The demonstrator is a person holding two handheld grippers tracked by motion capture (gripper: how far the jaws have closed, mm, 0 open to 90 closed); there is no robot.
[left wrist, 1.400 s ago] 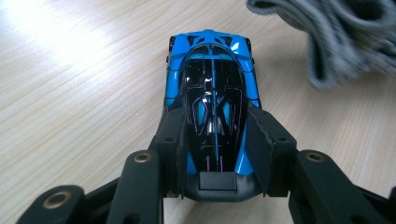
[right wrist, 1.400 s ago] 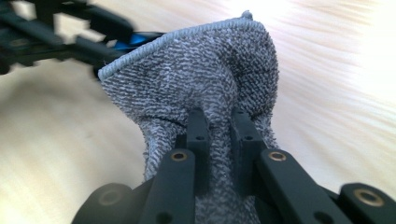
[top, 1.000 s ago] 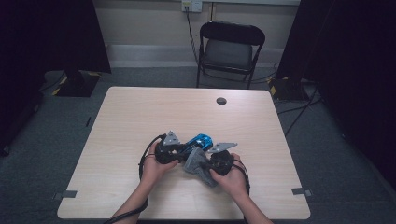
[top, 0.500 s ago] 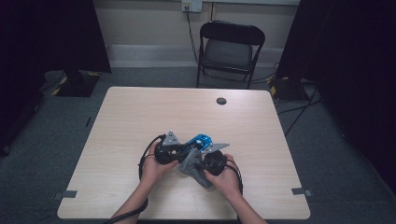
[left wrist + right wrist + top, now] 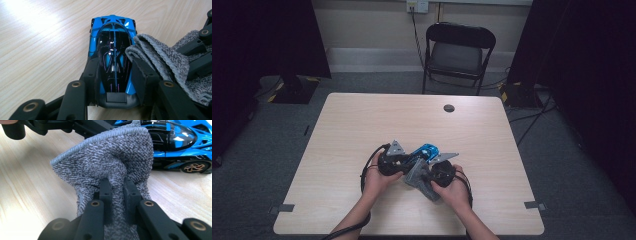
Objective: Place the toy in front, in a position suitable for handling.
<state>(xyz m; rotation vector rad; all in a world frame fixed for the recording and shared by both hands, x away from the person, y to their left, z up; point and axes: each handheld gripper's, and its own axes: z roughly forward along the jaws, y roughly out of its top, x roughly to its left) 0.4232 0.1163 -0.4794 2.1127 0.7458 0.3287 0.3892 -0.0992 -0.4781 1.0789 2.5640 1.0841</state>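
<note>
I have the left gripper (image 5: 113, 82) clamped on the blue toy car (image 5: 112, 42) mid-table, the right gripper (image 5: 117, 192) pinching the grey cloth (image 5: 107, 157) against its side; risk: a hard wipe twists the car out, slick bodywork

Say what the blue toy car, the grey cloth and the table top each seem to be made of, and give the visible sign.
Toy car: probably glossy plastic or painted metal; bright reflections show on its blue and black shell.
Grey cloth: soft, matt woven or knitted fabric, perhaps microfibre; it shows a looped nap, a stitched edge and folds.
Table top: pale wood-grain look with a smooth sheen, likely laminate rather than bare wood.
</note>
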